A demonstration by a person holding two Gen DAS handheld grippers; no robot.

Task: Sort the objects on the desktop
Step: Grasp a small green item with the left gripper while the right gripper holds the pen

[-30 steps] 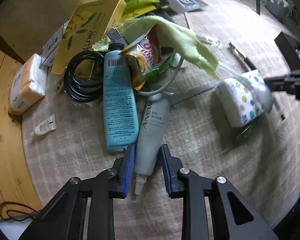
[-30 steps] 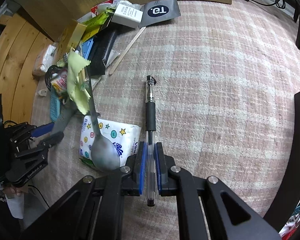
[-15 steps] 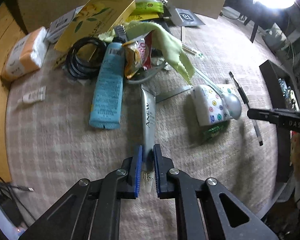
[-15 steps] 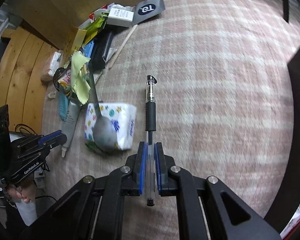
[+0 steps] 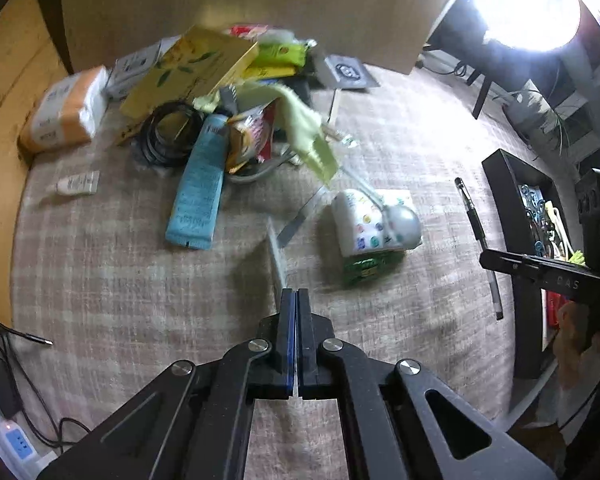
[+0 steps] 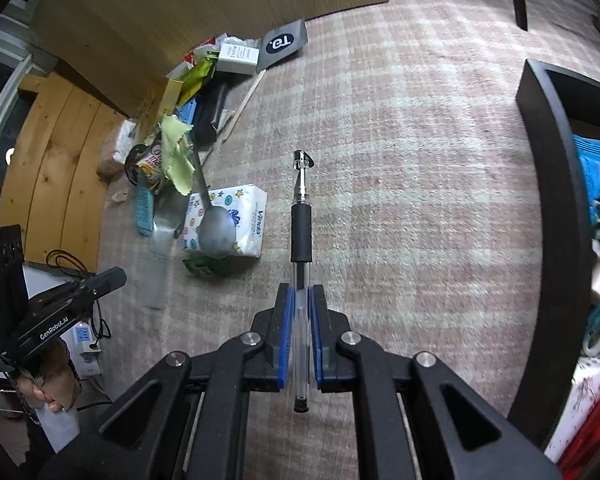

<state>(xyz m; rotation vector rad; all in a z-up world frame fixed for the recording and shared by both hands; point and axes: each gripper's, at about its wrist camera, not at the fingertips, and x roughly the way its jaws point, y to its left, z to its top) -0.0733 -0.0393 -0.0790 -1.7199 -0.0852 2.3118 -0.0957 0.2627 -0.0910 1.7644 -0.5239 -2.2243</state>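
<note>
Two grips are live, so treat each view in turn. From the left wrist, your left gripper [image 5: 296, 300] has just been closing and its jaws now stand pressed together on the end of the grey tube [image 5: 277, 254], which hangs edge-on and blurred above the cloth [image 5: 120, 280], clear of the blue tube [image 5: 198, 196] and the tissue pack [image 5: 364, 228] with the spoon [image 5: 400, 222] lying on it. Carry it steadily; that thin pinch on the tail end looks likely to let the tube swing, so avoid quick wrist turns and keep it away from the pile. From the right wrist, your right gripper [image 6: 300, 300] is clamped on the clear barrel of the pen [image 6: 301, 232], whose tip points away from you over open cloth. The black tray [image 6: 556, 208] stands at the right edge, well apart from the pen. Judging by the task, that tray is probably the pen's home: bring the pen level over its rim, lower it inside, then loosen the jaws.
</note>
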